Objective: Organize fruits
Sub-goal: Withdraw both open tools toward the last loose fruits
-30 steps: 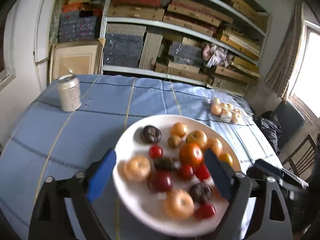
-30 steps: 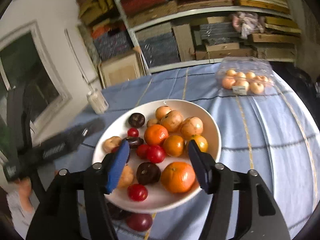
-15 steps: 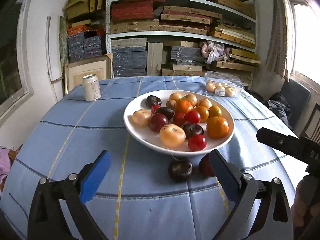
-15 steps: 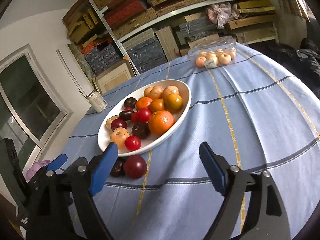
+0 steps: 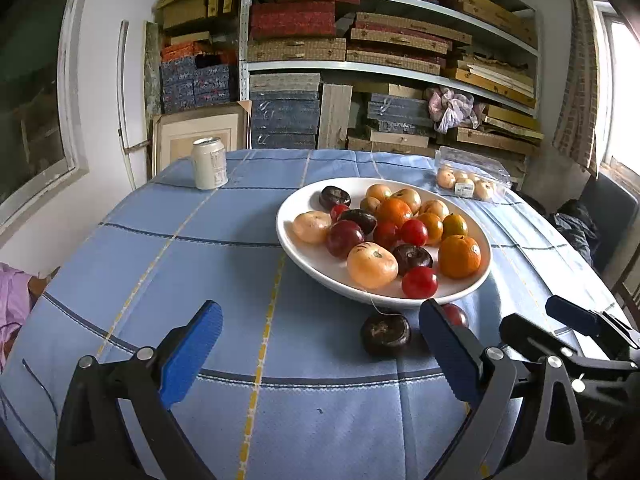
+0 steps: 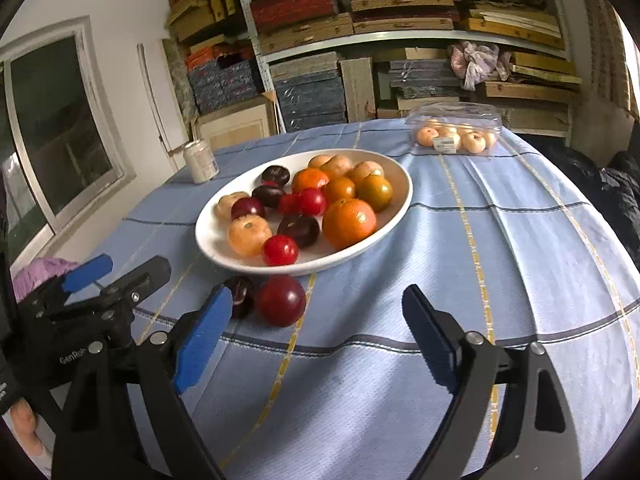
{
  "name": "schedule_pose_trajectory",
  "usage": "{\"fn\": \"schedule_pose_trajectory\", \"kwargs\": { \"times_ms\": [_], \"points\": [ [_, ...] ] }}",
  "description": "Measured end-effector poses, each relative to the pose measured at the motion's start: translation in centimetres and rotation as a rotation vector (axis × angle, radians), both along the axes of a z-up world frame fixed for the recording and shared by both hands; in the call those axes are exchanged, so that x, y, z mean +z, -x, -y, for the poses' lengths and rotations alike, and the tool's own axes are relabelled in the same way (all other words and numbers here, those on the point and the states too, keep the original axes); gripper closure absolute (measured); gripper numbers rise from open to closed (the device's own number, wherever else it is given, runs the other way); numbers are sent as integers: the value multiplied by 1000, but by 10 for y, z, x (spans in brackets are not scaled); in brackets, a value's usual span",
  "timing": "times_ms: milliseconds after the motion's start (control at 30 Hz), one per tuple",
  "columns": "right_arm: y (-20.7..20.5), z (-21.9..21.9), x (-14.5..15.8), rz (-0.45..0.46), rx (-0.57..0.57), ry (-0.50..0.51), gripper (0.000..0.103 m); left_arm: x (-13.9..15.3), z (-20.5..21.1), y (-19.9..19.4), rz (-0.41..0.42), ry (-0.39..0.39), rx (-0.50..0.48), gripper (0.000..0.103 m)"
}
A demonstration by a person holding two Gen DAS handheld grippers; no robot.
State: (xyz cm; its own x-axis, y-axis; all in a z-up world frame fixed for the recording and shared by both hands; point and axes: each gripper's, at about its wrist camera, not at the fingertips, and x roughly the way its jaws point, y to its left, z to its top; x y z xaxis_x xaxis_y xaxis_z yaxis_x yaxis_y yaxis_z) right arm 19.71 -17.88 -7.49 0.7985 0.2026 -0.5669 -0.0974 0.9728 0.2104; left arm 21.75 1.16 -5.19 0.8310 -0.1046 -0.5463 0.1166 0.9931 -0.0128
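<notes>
We are seeing soft daylight glaring from a window (image 5: 624, 92) right of the hand-held gripper; fisheye edges are bending, corners darkening.

Your counter (image 5: 168, 248): pale blue cloth, yellow and navy stripes. White plate (image 5: 304, 256): orange, red, dark purple fruit. Your fingers (image 6: 202, 334): blue pads, black frames.

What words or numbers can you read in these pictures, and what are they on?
"GenRo...", cut off at the end: white letters on the body of the left hand-held gripper, seen from the right wrist.
Part of an embossed word on the right hand-held gripper: too dim to read.
Print on the can: too small to read.
White sticker on the clear fruit box: too small to read.
Marks on the blue boxes on the shelf: unreadable scribbles.
</notes>
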Motion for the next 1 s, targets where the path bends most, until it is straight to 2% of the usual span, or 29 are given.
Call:
{"fn": "schedule_pose_trajectory", "kwargs": {
  "times_ms": [467, 667, 900, 1000],
  "points": [
    [-6, -4, -7, -25, 4, 26, 17, 0, 0, 0, -5, -11, 17, 4],
    [-6, -7, -11, -30, 24, 43, 17, 3, -15, -3, -7, 18, 52, 4],
    [-10, -11, -14, -54, 51, 53, 17, -12, -46, -24, -133, 108, 120, 4],
    [-15, -18, -17, -77, 80, 71, 20, -15, -46, -25, -147, 105, 122, 4]
  ]
}}
